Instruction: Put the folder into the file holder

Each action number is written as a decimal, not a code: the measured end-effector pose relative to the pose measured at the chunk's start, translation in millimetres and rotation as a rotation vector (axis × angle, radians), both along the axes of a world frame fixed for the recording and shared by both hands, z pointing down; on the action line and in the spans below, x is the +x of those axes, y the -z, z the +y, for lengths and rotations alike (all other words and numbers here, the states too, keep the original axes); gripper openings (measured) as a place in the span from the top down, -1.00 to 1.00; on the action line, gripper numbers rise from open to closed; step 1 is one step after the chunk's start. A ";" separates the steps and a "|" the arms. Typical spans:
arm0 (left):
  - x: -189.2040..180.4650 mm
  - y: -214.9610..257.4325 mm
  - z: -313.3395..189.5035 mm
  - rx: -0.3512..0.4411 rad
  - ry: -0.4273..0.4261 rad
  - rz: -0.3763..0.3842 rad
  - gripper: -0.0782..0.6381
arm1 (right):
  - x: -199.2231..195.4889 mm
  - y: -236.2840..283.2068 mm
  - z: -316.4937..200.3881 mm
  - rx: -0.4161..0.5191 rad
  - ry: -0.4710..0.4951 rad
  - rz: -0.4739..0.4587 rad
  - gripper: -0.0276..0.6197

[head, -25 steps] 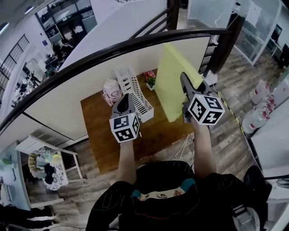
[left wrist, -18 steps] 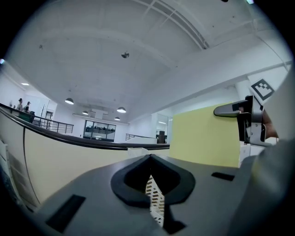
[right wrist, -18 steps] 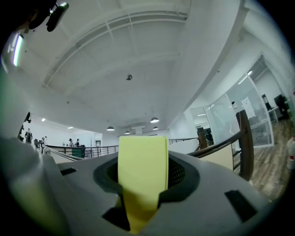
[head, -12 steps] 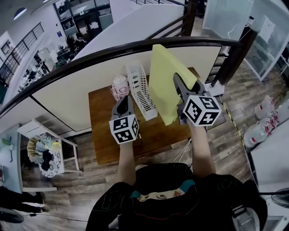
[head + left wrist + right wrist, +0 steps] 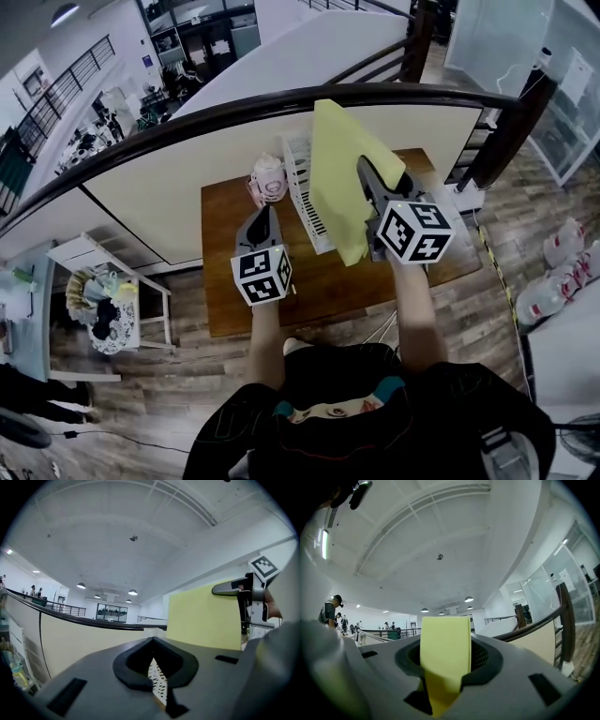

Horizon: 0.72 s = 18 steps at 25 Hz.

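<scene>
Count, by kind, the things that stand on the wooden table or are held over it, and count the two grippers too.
yellow folder: 1
white file holder: 1
pink container: 1
grippers: 2 (left gripper, right gripper, which holds the folder)
Total: 5

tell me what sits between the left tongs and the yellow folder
The white file holder stands between the left tongs and the folder, which hangs just to its right. The head view shows this.
</scene>
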<state>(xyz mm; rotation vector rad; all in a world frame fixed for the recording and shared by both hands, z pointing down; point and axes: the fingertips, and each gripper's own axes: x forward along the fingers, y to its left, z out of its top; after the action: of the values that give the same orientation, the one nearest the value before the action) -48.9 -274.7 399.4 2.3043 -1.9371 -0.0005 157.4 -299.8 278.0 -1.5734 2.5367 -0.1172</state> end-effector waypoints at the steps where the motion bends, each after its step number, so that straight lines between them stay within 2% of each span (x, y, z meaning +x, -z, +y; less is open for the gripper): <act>1: -6.2 -0.1 -2.2 -0.001 0.010 -0.002 0.78 | -4.1 -1.0 -5.1 -0.002 0.004 -0.001 0.39; 6: -28.8 3.3 -19.4 0.001 0.047 0.002 0.78 | -23.6 -3.2 -29.2 0.000 0.019 0.018 0.39; 18: -45.0 2.6 -70.0 -0.004 0.031 -0.004 0.78 | -50.1 -5.7 -79.4 0.031 0.007 0.044 0.39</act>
<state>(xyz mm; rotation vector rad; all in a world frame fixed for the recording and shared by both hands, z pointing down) -93.9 -344.7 396.8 2.2731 -1.9723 0.0051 107.3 -379.1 283.7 -1.5731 2.5644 -0.0449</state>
